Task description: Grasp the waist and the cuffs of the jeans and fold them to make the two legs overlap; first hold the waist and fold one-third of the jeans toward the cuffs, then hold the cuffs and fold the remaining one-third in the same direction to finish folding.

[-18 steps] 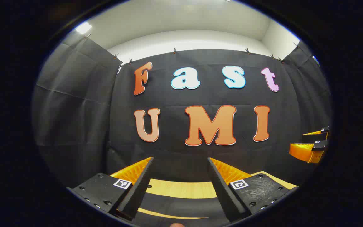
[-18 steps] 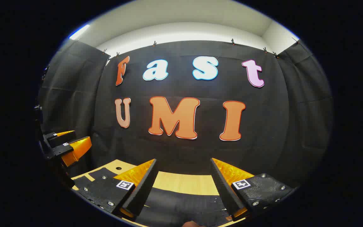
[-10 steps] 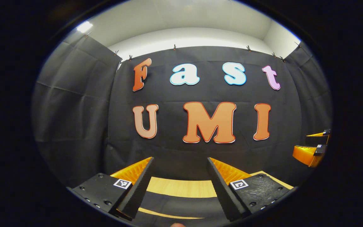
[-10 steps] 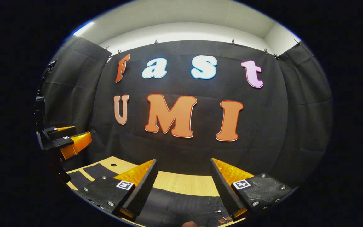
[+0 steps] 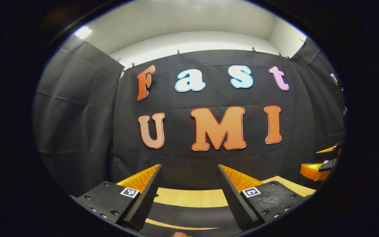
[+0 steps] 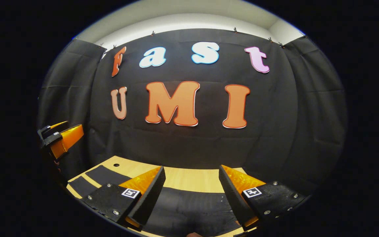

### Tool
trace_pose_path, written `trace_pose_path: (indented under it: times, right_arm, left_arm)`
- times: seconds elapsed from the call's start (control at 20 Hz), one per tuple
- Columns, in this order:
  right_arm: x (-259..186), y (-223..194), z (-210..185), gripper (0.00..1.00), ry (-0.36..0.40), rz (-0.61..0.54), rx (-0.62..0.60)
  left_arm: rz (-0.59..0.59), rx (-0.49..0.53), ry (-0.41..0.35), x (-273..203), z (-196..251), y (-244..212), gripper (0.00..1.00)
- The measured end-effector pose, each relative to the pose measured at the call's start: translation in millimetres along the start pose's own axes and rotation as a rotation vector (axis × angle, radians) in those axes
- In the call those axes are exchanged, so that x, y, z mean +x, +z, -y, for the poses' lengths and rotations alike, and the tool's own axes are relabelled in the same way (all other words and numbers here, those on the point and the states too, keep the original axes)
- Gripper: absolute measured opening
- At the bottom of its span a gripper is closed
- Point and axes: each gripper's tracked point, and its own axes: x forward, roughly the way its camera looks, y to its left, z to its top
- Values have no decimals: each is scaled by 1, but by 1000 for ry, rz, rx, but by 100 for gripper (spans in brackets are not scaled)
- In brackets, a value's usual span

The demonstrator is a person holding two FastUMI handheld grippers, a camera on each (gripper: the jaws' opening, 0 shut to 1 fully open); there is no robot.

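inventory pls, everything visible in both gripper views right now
jeans: 1, dark, flat on the table below the right gripper; legs reach left in the right gripper view.
table: 1, light wood, runs to the booth's cloth wall.
hole in table: 1, small, dark, far left of the tabletop in the right gripper view.
cloth wall: black, back and both sides, clipped along the top.
ceiling light: 1, bright white, upper left in the left gripper view.
left gripper: open, nothing between its fingers, above the table; also seen at.
right gripper: open, empty, over the jeans; also seen at.
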Motion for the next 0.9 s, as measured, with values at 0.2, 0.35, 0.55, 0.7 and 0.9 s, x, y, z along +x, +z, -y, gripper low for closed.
trace_pose_path:
  times: [0.2, 0.35, 0.55, 0.7, 0.9]
  right_arm:
    - [3, -10, 9, 98, -105, -20, -7]
    - [6, -25, 10, 98, -129, -73, 14]
    - [8, -45, 21, 98, -174, -144, -11]
    - [5, -70, 26, 98, -174, -237, 8]
    - [5, -105, 34, 98, -194, -346, 52]
  left_arm:
    - [-42, 28, 23, 17, -48, -21, 99]
    - [-114, 17, 61, 22, -83, -47, 100]
    - [-245, 3, 177, 26, -138, -89, 100]
    - [-354, -24, 254, 17, -173, -123, 98]
    - [-503, -26, 320, 3, -214, -169, 98]
